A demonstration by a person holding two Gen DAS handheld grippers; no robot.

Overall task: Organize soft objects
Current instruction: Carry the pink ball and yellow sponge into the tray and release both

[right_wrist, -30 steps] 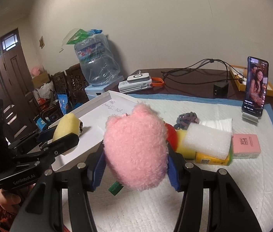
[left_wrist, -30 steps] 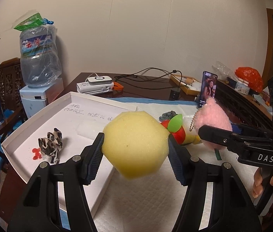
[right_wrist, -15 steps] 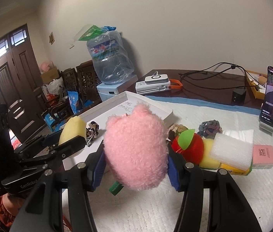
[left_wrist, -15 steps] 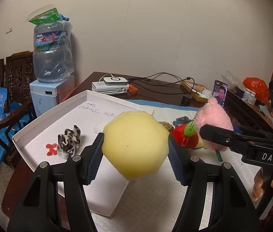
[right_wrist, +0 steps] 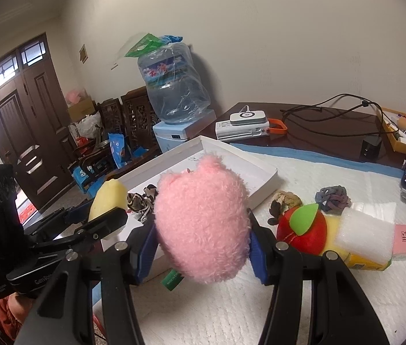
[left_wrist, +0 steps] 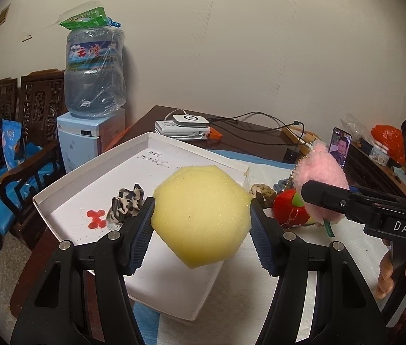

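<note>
Tongs level, clamping sponge

- Yellow sponge: porous, faceted block, held clear of the surface, over the near right part of the white tray.
- Pink plush: fuzzy, rounded, ball chain attached, held above the white mat, just right of the tray.
- Patterned scrunchie: black and white, laid inside the tray, left side.
- Red apple plush: green leaf, laid on the mat right of the tray.
- Brown scrunchie and grey scrunchie: laid on the mat, farther back.
</note>
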